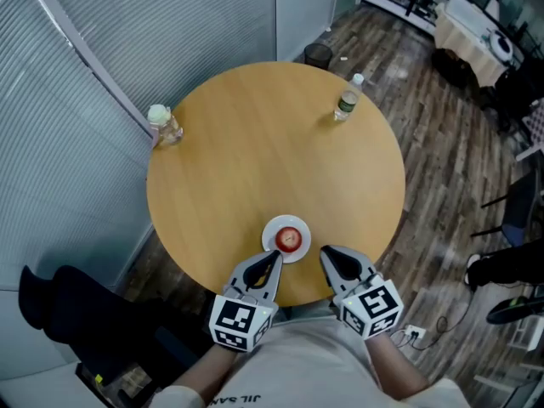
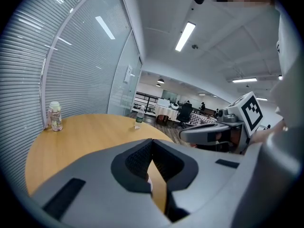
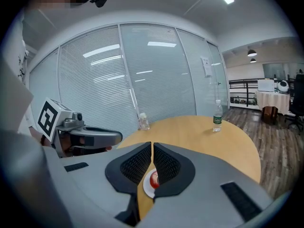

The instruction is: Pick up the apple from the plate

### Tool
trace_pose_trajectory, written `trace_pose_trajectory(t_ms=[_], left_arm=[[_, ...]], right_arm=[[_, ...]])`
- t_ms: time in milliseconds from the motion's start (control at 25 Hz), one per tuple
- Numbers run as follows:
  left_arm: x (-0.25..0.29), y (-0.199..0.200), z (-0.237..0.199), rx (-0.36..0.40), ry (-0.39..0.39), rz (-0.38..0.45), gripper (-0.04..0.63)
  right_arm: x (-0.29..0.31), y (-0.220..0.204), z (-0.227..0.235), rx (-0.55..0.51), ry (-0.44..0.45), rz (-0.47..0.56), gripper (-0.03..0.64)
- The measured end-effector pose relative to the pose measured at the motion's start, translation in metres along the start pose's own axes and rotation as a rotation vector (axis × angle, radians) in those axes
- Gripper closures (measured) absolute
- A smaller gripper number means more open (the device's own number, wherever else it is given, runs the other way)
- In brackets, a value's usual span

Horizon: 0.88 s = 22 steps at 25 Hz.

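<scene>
Red apple (image 1: 290,239) on small white plate (image 1: 274,228), near round table's front edge

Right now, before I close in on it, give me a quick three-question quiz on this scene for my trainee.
1. True or false: the apple lies on the plate.
2. Where on the table is the plate? A near edge; B centre; C far edge.
3. Fill in: the left gripper and the right gripper both have jaws ____.
Key: 1 true; 2 A; 3 shut.
</scene>
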<state>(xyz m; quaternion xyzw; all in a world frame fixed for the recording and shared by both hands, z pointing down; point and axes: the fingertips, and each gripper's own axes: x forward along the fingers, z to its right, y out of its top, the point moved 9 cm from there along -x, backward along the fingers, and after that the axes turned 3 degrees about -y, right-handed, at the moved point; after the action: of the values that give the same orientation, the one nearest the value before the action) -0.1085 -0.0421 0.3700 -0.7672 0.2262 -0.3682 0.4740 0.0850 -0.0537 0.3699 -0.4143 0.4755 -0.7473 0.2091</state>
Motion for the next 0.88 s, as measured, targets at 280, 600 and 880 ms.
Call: trace_pose_trajectory(t_ms=[280,600,880], left_arm=[[0.015,-0.01,-0.001,-0.019,0.021,-0.031,0.593],[0.028,-0.032,-0.01,-0.015,0.048,-0.083,0.592],[0.043,-0.048,-0.017,-0.02,0.051,-0.1,0.565]], right_arm=[[0.008,-0.004,0.015,-0.007,0.035,-0.033,0.581],[0.02,-0.015,0.024,-0.015,0.056,-0.074,0.581],[0.038,-0.029,0.025,-0.029,0.085,-0.112,0.581]])
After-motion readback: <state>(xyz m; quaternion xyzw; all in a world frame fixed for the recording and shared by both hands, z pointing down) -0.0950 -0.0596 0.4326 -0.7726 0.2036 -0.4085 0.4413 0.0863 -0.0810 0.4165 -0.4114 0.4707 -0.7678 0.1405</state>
